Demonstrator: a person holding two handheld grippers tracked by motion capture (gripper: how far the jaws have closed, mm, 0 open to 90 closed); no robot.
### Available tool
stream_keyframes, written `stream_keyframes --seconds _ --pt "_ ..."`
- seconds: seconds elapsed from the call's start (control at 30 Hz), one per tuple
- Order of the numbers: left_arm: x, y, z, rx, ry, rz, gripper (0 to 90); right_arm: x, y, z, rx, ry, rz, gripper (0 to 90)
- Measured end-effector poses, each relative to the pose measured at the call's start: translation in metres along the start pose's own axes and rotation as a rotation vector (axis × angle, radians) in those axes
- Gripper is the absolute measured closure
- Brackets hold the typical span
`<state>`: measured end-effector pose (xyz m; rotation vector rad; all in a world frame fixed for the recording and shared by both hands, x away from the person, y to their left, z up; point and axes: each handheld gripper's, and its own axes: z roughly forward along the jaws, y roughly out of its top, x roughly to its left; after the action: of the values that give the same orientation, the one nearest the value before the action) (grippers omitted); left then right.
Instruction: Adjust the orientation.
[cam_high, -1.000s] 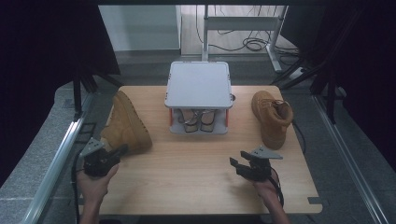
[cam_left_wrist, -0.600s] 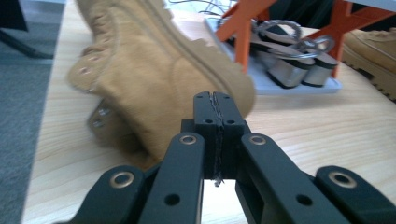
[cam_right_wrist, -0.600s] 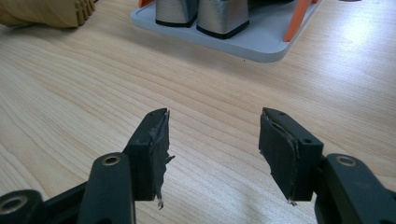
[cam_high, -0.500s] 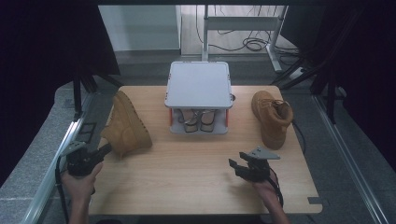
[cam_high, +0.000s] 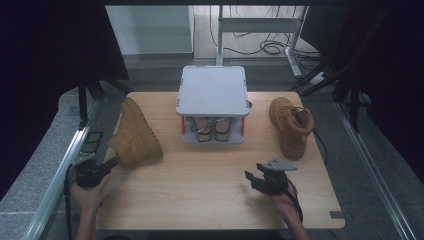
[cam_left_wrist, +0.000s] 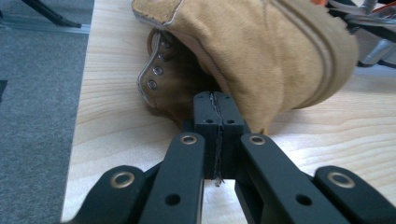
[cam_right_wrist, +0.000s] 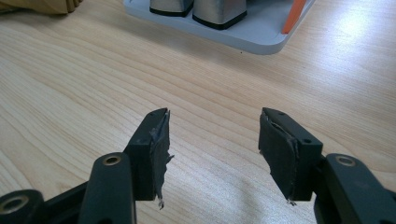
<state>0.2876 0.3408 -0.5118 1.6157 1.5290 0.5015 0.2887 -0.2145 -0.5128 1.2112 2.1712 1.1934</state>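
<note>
Tan suede is what matters here: the left boot (cam_high: 134, 138) lies on its side near the table's (cam_high: 210, 200) left edge, toe pointing back toward the small grey shoe rack (cam_high: 213, 90) in the middle. The left gripper (cam_high: 107, 164) sits just in front of it with its jaws pressed flat together and nothing between them, tips just beside the boot's open collar in the left gripper view (cam_left_wrist: 219, 100). The right gripper (cam_right_wrist: 212, 140) hovers above bare wood with its jaws spread wide, holding nothing, well apart from the other boot (cam_high: 291, 125), which stands at the right of the rack. The risk I see is on the left: shut jaws cannot take hold of soft suede, so pushing forward would likely shove the boot along or off the near edge. Opening late could also pinch only a thin flap of the collar, and the heavy sole might then swing and slip free when lifted.
</note>
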Motion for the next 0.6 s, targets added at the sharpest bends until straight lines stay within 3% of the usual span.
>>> stream_keyframes --seconds 0.17,0.27,0.6 --pt "0.006 0.002 0.01 0.003 0.014 0.002 89.9 0.0 0.0 0.0 0.003 -0.009 0.001 43.9" --pt "0.008 0.004 0.013 -0.007 -0.001 -0.007 90.0 -0.001 -0.001 0.001 0.003 -0.02 0.013 44.2" --pt "0.004 0.011 0.023 0.0 0.01 0.045 90.0 -0.004 -0.002 -0.001 -0.004 -0.03 0.025 44.3"
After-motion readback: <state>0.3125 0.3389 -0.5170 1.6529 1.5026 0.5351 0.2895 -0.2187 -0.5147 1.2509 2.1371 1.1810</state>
